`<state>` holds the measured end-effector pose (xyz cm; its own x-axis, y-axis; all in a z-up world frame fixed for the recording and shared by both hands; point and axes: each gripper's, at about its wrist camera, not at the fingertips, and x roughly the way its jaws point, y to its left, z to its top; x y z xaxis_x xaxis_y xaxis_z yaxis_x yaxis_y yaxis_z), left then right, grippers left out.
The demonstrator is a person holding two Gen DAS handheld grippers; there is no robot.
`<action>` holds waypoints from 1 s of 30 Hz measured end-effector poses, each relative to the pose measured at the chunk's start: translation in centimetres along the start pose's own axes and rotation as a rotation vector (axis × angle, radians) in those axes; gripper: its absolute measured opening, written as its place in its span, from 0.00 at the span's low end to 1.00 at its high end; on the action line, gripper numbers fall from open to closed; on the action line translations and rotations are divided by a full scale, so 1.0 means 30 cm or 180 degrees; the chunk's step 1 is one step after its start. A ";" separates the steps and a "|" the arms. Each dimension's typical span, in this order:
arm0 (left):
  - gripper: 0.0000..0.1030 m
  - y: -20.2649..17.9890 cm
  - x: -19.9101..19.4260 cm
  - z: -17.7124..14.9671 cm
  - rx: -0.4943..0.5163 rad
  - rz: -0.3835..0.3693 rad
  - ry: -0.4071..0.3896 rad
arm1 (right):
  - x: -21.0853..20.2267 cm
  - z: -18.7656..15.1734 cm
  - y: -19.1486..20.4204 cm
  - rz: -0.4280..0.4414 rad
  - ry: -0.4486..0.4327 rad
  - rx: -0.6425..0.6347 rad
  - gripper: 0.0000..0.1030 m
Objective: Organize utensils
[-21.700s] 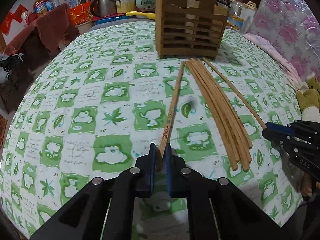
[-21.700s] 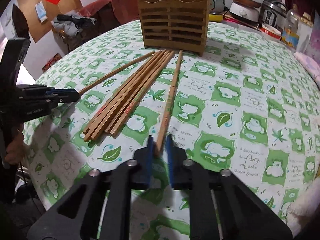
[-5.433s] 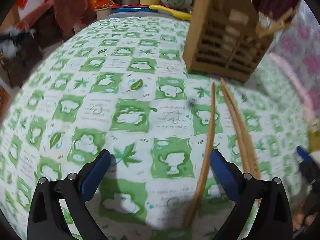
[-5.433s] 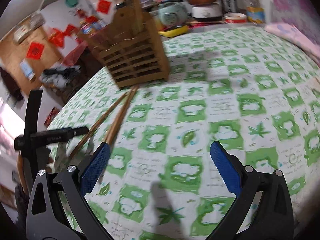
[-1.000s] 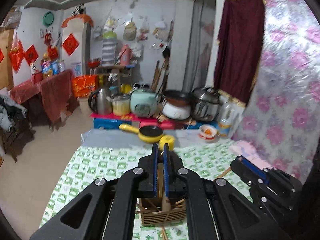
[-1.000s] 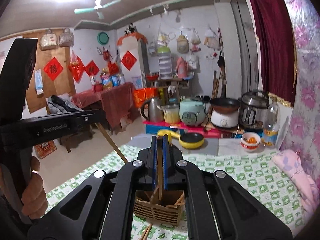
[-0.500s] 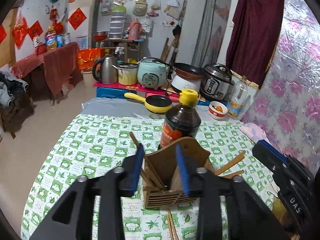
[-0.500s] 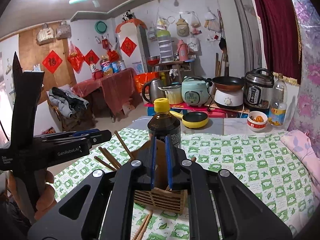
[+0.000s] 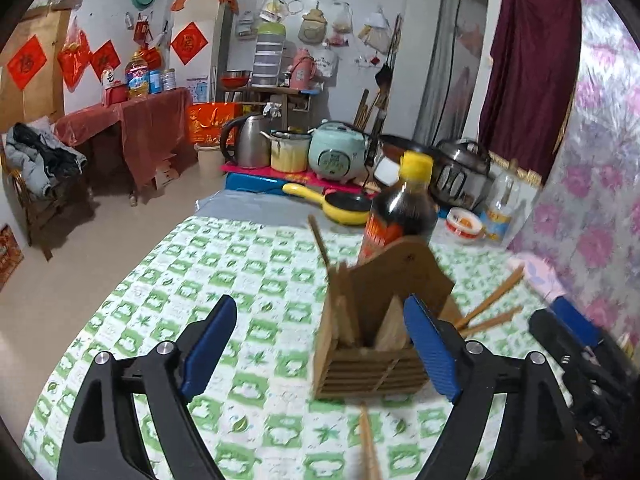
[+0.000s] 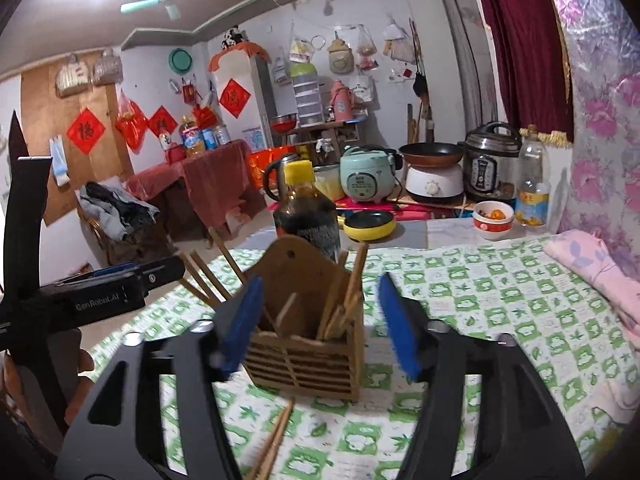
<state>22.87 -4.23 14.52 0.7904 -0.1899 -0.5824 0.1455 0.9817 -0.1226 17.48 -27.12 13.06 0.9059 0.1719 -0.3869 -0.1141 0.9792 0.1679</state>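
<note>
A slatted wooden utensil holder [image 9: 370, 336] stands on the green-and-white tablecloth [image 9: 248, 280], with several wooden chopsticks [image 10: 344, 300] leaning in it. It also shows in the right wrist view [image 10: 308, 344]. Loose chopsticks [image 10: 272, 440] lie on the cloth in front of it; one shows in the left wrist view [image 9: 368, 444]. My left gripper [image 9: 320, 348] is open and empty above the holder's front. My right gripper [image 10: 320, 320] is open and empty, its jaws either side of the holder. The left gripper's body shows at the left of the right wrist view [image 10: 100, 296].
A dark sauce bottle with a yellow cap [image 9: 402, 208] stands just behind the holder. Beyond the table's far edge are a yellow pan [image 9: 340, 204], a kettle, rice cookers and a bowl [image 10: 492, 220]. A pink cloth [image 10: 592, 264] lies at the right.
Both grippers have opened wide; the chopsticks they held a second ago now stand in the holder. Both views have tilted down toward the holder.
</note>
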 end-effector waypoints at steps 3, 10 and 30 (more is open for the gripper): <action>0.88 0.004 0.001 -0.050 0.0039 0.0089 0.0007 | -0.033 -0.032 0.016 -0.0127 -0.0122 -0.0107 0.85; 0.89 0.030 0.021 -0.165 -0.0010 0.0063 0.0201 | -0.083 -0.105 0.007 -0.0434 -0.0331 -0.0078 0.94; 0.94 0.074 -0.165 -0.392 0.0096 0.0599 -0.0092 | -0.171 -0.347 -0.034 -0.0374 0.0164 -0.0037 0.94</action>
<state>12.27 -1.24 7.68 0.8221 -0.0030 -0.5693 0.0110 0.9999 0.0106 8.70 -27.87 5.43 0.8913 0.0609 -0.4494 -0.0134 0.9940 0.1081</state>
